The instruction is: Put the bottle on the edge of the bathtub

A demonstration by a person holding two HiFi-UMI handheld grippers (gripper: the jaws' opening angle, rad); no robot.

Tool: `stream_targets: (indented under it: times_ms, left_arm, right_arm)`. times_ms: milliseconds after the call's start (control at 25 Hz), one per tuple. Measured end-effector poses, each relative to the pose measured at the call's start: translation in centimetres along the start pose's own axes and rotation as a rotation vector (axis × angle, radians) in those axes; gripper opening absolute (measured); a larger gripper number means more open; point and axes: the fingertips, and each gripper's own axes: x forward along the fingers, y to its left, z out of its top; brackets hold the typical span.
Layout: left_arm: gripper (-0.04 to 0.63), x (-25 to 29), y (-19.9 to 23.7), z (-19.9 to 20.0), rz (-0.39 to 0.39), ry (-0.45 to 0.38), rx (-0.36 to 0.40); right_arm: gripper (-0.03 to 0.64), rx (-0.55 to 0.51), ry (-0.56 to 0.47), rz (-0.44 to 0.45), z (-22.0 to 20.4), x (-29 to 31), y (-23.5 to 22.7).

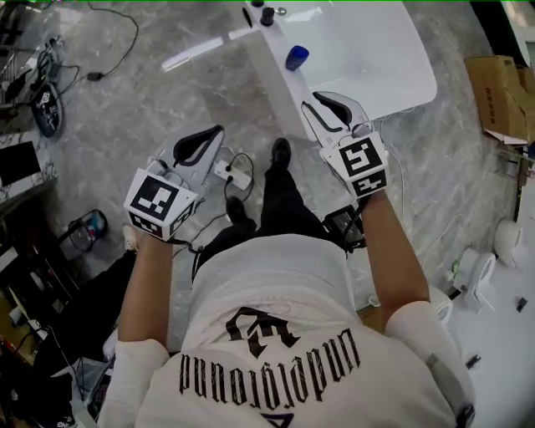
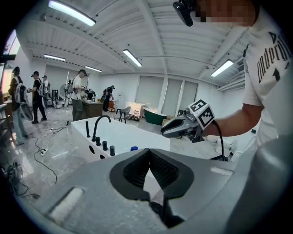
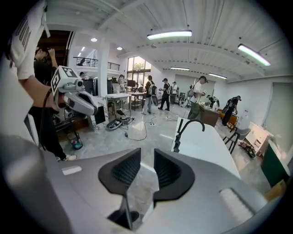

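Inspection, task status.

Bottle: small and blue. It stands on the tub, on the flat white rim along the side nearest me and a little way along from the faucet. The left gripper view agrees: a blue top shows just above that rim, past the row of black taps. It appears upright and is not in contact with either gripper. From the head view I cannot tell how close it sits to the rim's outer lip.

Left gripper: the jaws meet at their tips and nothing is between them, so it is closed and empty. It is held out over the floor, well apart from the tub.

Right gripper: the jaws stand a little apart, with a narrow clear slot between the pads through which only floor shows. It is open and empty (no bottle, no cap, nothing pinched). In the head view it sits near the tub's near corner, but above it and not touching.

Finding: placing the bottle on the edge looks complete, as the bottle rests on the rim unsupported and both my grippers are free of it.

Remaining: in my judgement nothing essential, at most a check that the bottle stands steady and is not too near the lip. I see no other bottle in any view that would need placing.
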Motion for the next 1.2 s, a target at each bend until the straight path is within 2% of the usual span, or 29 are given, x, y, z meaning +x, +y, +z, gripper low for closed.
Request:
stream_targets:
  times_ms: [120,280,480,600,680,840,960,1080,1200]
  left_arm:
    - [0.006,-4.4,-2.0,1.1,-0.021,-0.026,0.015]
    - [0.006,-9.0,-3.6,2.8,0.004,-0.056,0.126]
    - [0.006,-13.8,-5.8,3.9,-0.013,-0.137,0.136]
    - [0.006,-15.2,-6.3,3.6,-0.036,-0.153,0.157]
    - [0.006,-15.7,-6.6,3.4,-0.048,-0.165,0.143]
    - [0.006,-16.5,-9.4,2.2,-0.091,-0.152,0.119]
    - [0.006,-17.2,-12.4,1.7,-0.120,-0.128,0.137]
    - [0.006,-18.3,-15.3,1.7,-0.123,-0.127,0.160]
    - [0.006,-19.3,-17.6,1.4,-0.106,-0.122,0.182]
  right_arm:
    - [0.059,0.009,-0.046,-0.031,3.0,-3.2,3.1]
    - [0.015,-0.016,-0.088,-0.075,5.6,-5.6,5.7]
    - [0.002,-0.040,-0.109,-0.109,7.2,-8.8,9.5]
    - [0.002,-0.056,-0.095,-0.118,7.1,-10.6,12.2]
    - [0.002,-0.062,-0.086,-0.123,7.0,-11.8,13.7]
    - [0.002,-0.060,-0.102,-0.132,7.4,-15.5,16.1]
    - [0.002,-0.070,-0.139,-0.167,8.3,-19.0,16.4]
    - [0.002,-0.064,-0.170,-0.185,8.7,-22.1,16.7]
    - [0.002,-0.066,-0.201,-0.166,8.3,-24.6,17.8]
